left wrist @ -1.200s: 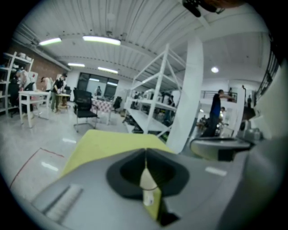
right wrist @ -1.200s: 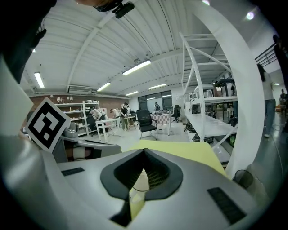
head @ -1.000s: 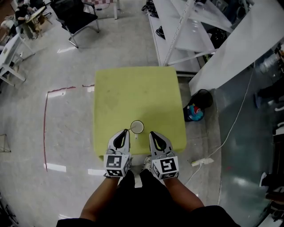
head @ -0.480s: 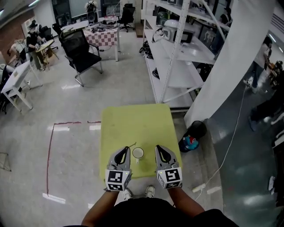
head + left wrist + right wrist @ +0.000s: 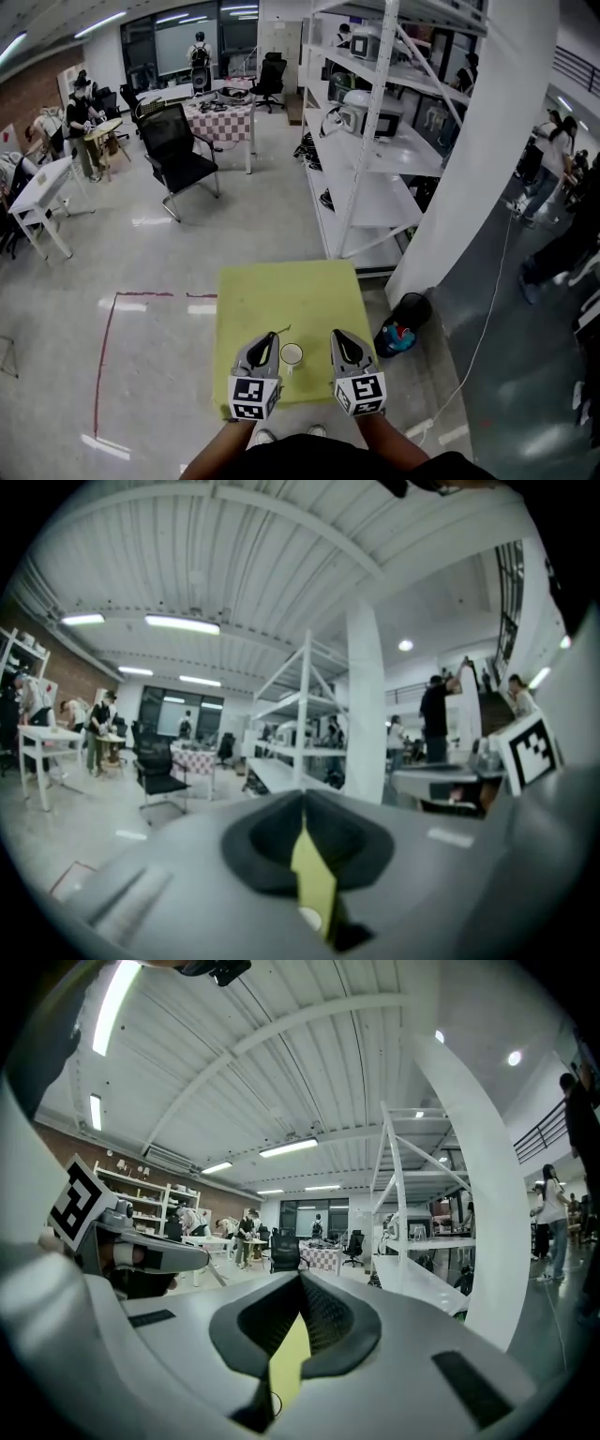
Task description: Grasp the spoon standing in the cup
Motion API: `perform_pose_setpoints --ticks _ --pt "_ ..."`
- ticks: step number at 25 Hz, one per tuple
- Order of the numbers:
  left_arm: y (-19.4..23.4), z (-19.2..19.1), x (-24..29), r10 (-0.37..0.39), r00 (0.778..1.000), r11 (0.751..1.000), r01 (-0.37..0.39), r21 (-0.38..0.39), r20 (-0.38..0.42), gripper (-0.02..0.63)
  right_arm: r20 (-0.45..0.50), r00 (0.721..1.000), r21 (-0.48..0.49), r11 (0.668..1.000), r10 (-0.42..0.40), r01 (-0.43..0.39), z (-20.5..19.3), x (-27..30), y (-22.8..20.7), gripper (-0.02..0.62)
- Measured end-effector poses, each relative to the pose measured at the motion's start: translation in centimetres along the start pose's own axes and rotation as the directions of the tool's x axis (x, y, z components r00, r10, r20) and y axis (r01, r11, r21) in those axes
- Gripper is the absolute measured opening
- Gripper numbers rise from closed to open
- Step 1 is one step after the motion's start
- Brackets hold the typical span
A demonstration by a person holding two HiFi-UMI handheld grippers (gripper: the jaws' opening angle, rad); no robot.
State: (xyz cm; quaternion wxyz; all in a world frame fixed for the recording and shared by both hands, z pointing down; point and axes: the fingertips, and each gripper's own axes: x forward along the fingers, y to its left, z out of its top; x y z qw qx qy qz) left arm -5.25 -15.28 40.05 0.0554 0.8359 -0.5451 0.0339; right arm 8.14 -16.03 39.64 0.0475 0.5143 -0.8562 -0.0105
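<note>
Left gripper (image 5: 265, 339) and right gripper (image 5: 341, 336) both pressed shut, empty. Cup (image 5: 292, 353) on bench (image 5: 281, 291) sits between them. Spoon (image 5: 279, 330) faint, seemingly leaning toward left gripper.

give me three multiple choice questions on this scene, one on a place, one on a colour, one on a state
1. Where is the cup? A on the table between the left tool and the right tool; B on a chair; C on the floor.
2. The table's colour? A red; B yellow-green; C black.
3. The spoon is: A in the left tool; B in the right tool; C in the cup, unheld.
1 A, it sits there in the head view; 2 B, the top is yellow-green; 3 C, both tools are shut and empty.
</note>
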Motion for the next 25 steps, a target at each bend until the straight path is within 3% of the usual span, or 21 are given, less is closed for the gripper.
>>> perform_pose_setpoints --ticks 25 --pt "-0.4 -0.4 0.7 -0.015 1.000 1.000 0.015 -0.002 -0.005 0.012 -0.007 1.000 -0.004 1.000 -0.004 0.004 0.3 1.2 -0.6 0.006"
